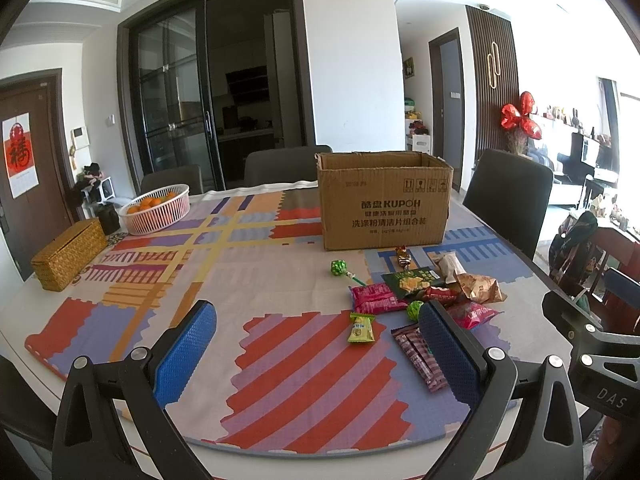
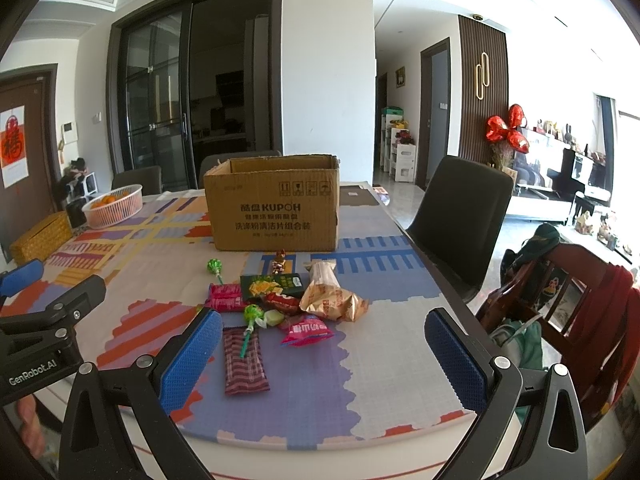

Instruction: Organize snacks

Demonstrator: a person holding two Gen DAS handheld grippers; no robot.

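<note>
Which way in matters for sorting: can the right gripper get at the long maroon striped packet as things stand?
Probably yes. The right gripper is open and the maroon striped packet lies flat just ahead, though a green lollipop rests its stick across the packet.

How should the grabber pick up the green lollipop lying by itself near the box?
Probably by its round wrapped head, coming straight down from above. The lollipop lies flat on the mat with bare space around it, and its stick is thin and low, so the fingers would likely slip off it. The right gripper is open and looks nearer.
</note>
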